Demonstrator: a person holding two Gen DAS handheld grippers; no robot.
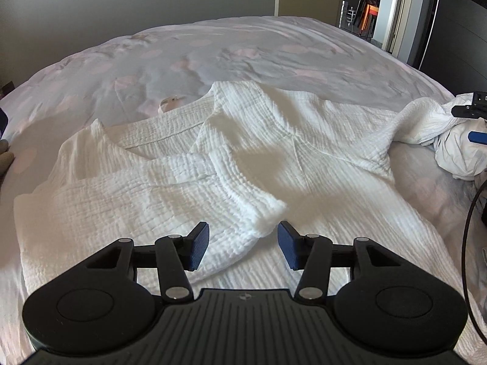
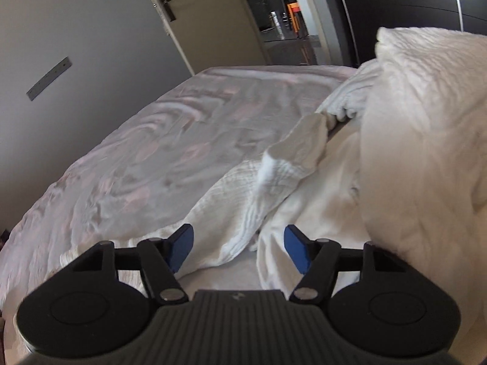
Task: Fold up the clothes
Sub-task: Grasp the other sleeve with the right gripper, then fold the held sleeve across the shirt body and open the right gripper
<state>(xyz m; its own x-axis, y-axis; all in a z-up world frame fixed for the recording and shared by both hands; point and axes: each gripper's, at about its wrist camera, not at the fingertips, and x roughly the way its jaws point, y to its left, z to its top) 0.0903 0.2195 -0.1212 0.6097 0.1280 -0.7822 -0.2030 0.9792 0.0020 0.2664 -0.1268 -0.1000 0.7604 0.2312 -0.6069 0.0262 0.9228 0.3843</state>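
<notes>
1. A white crinkled shirt (image 1: pixel 231 152) lies spread on the bed (image 1: pixel 213 51), toward the near edge, neckline away from the camera. One sleeve (image 1: pixel 170 179) is laid across the chest; the other sleeve (image 1: pixel 404 121) trails out toward the bed's right edge, where a heap of white laundry (image 1: pixel 456 149) sits.

2. The left gripper (image 1: pixel 243 245) hovers low over the near part of the shirt, jaws spread and empty, with the end of the crossed sleeve lying between the blue pads.

3. The right gripper (image 2: pixel 239 248) is likewise released and grasping nothing. It sits over a ridge of white cloth (image 2: pixel 274 179) running away from it, beside the tall pile (image 2: pixel 426 152) on its right.

4. My judgement: the shirt is part-folded, one sleeve in and one out. This fits either a sleeve just laid down or one about to be taken up to adjust.

5. Whichever it is, any grasp calls for pinching a single layer at a hem or cuff, since the loose crinkled cloth bunches easily.

6. Open room: the far half of the bed is bare cover. The right edge is crowded by the pile, and a black cable (image 1: pixel 468 222) hangs there.
</notes>
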